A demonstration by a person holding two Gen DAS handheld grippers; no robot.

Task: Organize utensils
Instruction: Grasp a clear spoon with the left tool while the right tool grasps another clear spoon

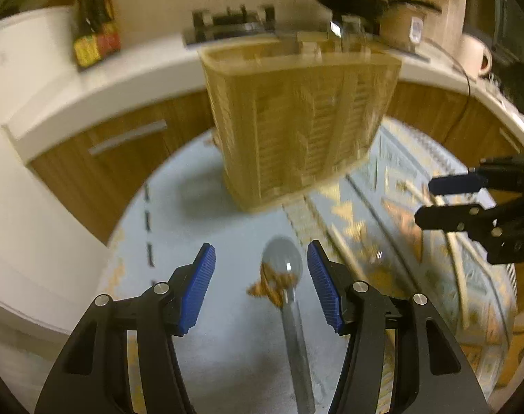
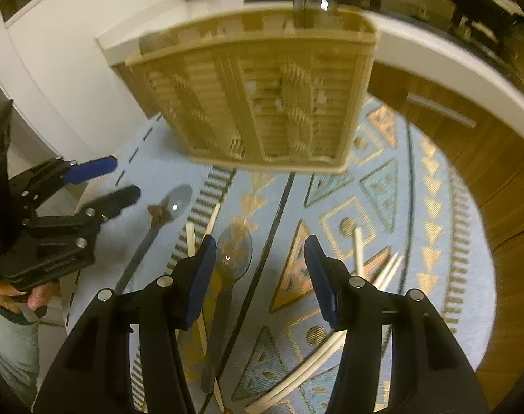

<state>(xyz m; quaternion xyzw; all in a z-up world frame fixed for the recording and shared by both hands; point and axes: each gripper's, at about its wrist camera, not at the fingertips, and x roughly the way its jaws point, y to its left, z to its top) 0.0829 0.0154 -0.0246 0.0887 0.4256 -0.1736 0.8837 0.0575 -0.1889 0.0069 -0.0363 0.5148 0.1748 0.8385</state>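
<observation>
**Utensils spread on rug before caddy**

A caddy (image 2: 258,103) stands on the rug (image 2: 434,241), with the cabinets (image 1: 124,151) and counter (image 1: 124,79) behind it. In front of it lie two spoons: one (image 1: 284,269) between the left gripper's (image 1: 262,286) spread fingers, another (image 2: 232,252) to its right, just beside the right gripper's (image 2: 260,276) left finger. Chopsticks (image 2: 358,296) lie further right, more (image 2: 193,231) between the spoons. A spoon (image 2: 301,3) stands in the caddy.

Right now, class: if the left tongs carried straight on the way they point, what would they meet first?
Probably the spoon lying on the rug, between the open left tongs; beyond it stands the beige utensil basket. Depth is uncertain.
</observation>
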